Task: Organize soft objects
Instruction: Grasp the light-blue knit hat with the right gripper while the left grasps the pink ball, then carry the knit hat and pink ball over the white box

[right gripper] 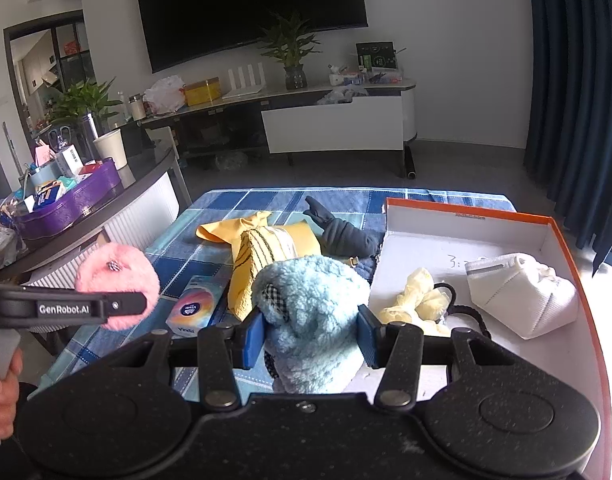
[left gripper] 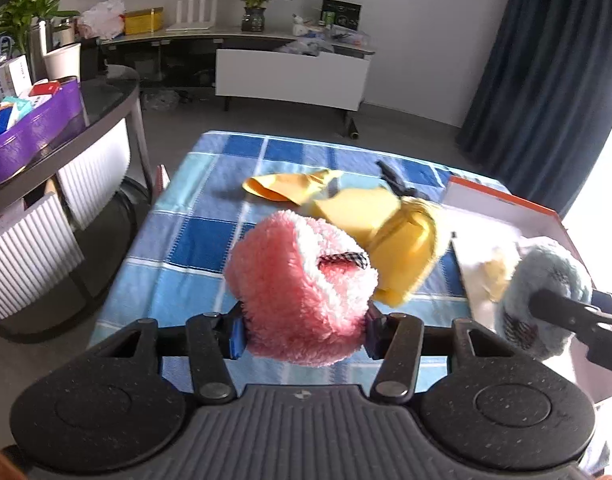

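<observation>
My left gripper is shut on a fluffy pink scrunchie and holds it above the blue checked tablecloth; the scrunchie also shows in the right wrist view. My right gripper is shut on a fluffy light blue scrunchie at the left edge of the orange-rimmed white box; the blue scrunchie also shows in the left wrist view. A yellow cloth and a dark glove lie on the cloth beyond.
In the box lie a white face mask, pale yellow gloves and a black hair tie. A small tissue pack lies on the tablecloth. A side table with a purple tray stands at the left.
</observation>
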### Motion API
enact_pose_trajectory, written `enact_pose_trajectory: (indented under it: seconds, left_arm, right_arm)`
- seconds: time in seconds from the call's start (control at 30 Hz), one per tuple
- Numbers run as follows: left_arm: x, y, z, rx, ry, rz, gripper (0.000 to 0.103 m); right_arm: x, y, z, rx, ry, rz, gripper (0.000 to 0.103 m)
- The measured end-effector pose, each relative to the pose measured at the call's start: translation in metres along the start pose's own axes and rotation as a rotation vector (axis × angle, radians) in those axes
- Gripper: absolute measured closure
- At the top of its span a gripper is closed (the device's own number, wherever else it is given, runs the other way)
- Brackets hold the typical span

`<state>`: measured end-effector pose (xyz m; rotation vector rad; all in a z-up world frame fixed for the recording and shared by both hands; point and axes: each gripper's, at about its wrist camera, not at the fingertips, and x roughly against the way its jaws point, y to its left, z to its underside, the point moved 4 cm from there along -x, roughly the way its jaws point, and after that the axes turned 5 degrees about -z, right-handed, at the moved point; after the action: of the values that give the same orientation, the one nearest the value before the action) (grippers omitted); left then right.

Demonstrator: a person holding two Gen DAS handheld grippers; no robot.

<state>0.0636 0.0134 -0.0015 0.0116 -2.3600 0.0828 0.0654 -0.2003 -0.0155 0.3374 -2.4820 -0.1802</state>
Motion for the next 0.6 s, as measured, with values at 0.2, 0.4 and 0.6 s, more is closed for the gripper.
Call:
enact_pose_trajectory:
  seconds: [0.2, 0.4, 0.6]
  left_arm:
    - [0.006, -0.017, 0.008, -0.020, -0.007, 0.022, 0.049]
    - [0.010, -0.031, 0.011, -0.034, -0.006, 0.052, 0.049]
    - [0.015, -0.049, 0.014, -0.069, -0.016, 0.081, 0.049]
  right_arm:
    - [0.010, -0.005, 0.004, -0.012, -0.012, 0.009, 0.045]
    - [0.021, -0.009, 0.007, -0.022, -0.019, 0.022, 0.045]
    - [0.032, -0.016, 0.008, -0.032, -0.032, 0.037, 0.045]
